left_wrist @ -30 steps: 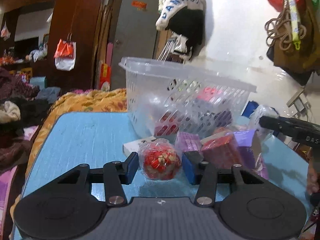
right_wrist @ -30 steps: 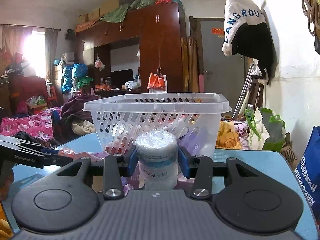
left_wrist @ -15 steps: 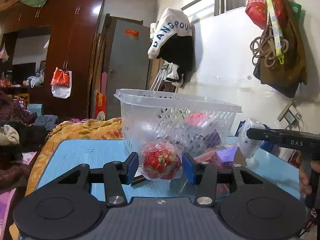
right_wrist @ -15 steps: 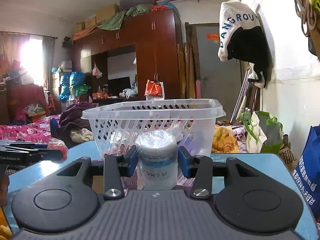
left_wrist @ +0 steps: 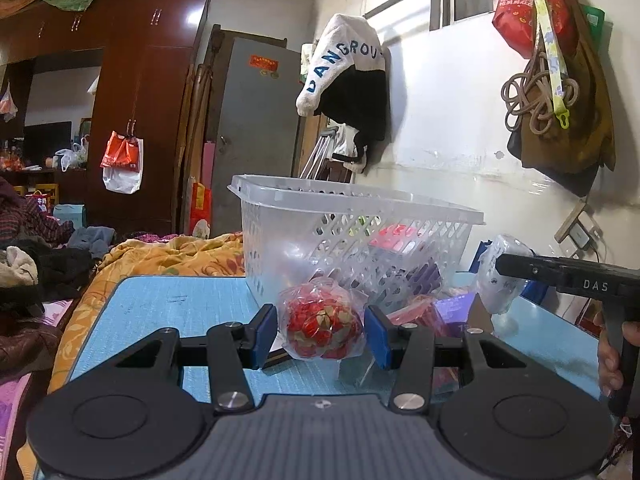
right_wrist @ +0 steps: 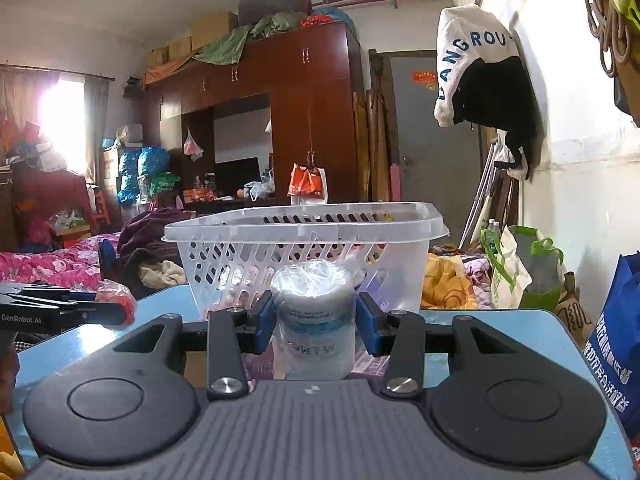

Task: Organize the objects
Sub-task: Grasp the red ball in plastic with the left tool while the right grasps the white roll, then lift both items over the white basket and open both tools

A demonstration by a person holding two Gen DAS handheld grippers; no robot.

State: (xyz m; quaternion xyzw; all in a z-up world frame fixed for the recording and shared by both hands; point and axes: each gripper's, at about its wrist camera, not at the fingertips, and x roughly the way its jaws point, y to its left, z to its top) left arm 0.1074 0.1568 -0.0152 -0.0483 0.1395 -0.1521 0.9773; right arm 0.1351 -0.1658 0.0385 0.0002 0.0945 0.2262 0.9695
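Note:
My left gripper is shut on a red ball wrapped in clear plastic, held above the blue table in front of the clear plastic basket. My right gripper is shut on a white wrapped jar, held just before the basket, below its rim. The basket holds several boxes, pink and purple. The right gripper with the jar also shows at the right of the left wrist view. The left gripper with the ball shows at the left of the right wrist view.
Purple and red packets lie on the table beside the basket. A blue bag stands off the table's right edge. A white wall with hanging bags is close on the right. A bed with an orange blanket lies behind.
Both grippers have risen with their objects. The left gripper lifted the red ball off the table, and its view now tilts up toward the basket rim.

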